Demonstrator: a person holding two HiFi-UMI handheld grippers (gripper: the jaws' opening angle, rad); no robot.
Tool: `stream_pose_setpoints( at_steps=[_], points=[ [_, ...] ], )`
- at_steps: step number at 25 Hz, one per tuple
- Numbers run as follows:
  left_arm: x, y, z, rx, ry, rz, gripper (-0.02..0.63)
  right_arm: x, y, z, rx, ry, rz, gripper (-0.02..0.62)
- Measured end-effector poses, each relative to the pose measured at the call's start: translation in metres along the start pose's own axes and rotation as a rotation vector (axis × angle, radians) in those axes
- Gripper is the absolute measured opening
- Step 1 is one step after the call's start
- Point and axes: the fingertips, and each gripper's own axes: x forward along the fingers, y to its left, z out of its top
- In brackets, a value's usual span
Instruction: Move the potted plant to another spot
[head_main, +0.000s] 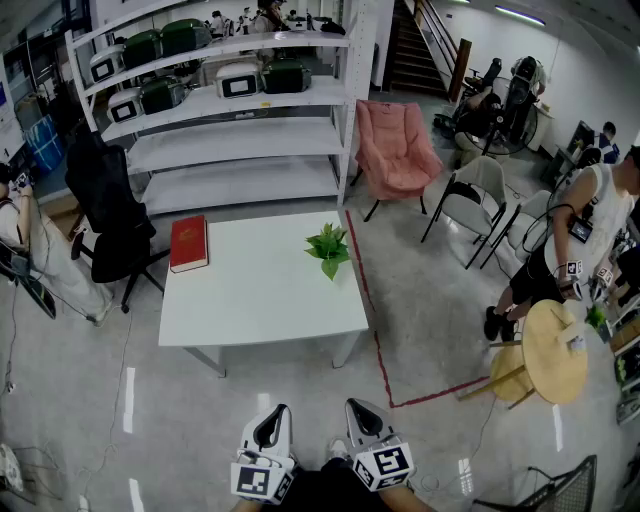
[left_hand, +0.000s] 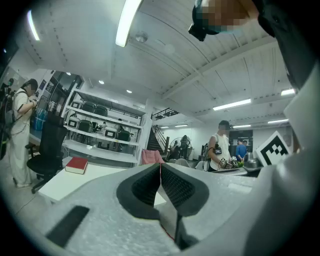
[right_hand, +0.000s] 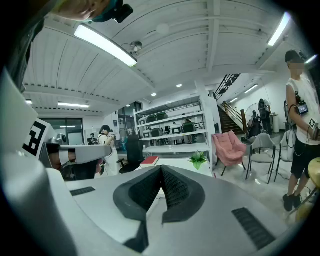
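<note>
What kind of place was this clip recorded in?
Probably an open indoor lab or workshop: shelves stacked with equipment cases, red floor tape beside a white table, and a staircase behind.

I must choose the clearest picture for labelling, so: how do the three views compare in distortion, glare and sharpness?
Head view: even light, the potted plant on the white table is sharp, though the shelves bow near the edge. Left gripper view: heavy fisheye, dark corners, the ceiling lamp glares. Right gripper view: the same dark corners, a bright light strip, the potted plant small yet recognisable.
</note>
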Motion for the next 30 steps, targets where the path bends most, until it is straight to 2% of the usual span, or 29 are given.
stream_pose_setpoints(
  at_steps=[18,24,30],
  points=[
    [0.017,-0.022,-0.006,-0.012,-0.006,0.036,0.021,-0.008,-0.027,0.003,0.005,-0.014,0.031,0.011],
    [0.029,-0.042,-0.012,-0.012,0.000,0.070,0.021,-0.013,-0.050,0.012,0.027,-0.040,0.069,0.011],
    [0.041,-0.058,-0.024,0.004,0.008,0.120,0.021,-0.013,-0.074,0.002,0.028,-0.025,0.112,0.011]
  ],
)
